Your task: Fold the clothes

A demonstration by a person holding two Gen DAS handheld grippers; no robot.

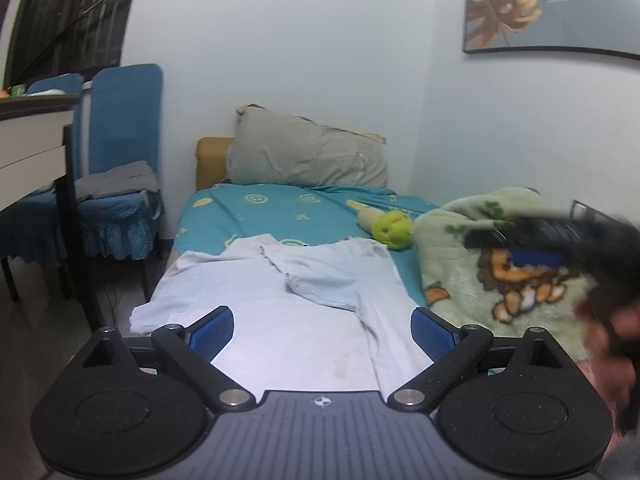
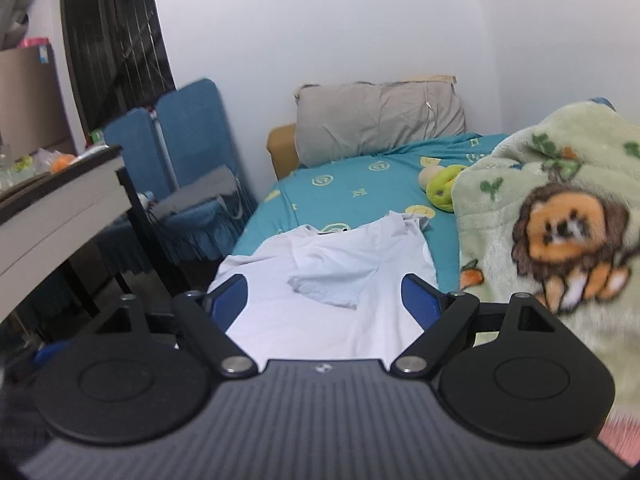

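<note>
We found the white T-shirt [image 1: 280, 312] lying flat on the bed [image 1: 256, 212], its collar toward the grey pillow [image 1: 308, 156] and its hem nearest us, with the sleeve on the blanket side already turned in across the chest and the other sleeve spread out toward the edge of the bed that faces the blue chairs [image 1: 120, 140]. Our left gripper [image 1: 322, 330] hung over the lower part of the shirt with its jaws standing wide apart and only cloth showing far below between them, nothing pinched. Our right gripper [image 2: 324, 300] was likewise spread wide and empty above the shirt; in the left view it appeared only as a dark blur over the green lion blanket [image 1: 500, 264]. We judged that one side fold was done and both hands were free between grasps, so the fold was perhaps a third along. The next move, as we read it, called for bringing a gripper down to the open sleeve or the shirt's edge on the chair side, pinching a single layer and carrying it across the middle without dragging the folded sleeve out of place. The yellow-green plush toy [image 1: 390, 230] lay near the collar, just clear of the cloth.
</note>
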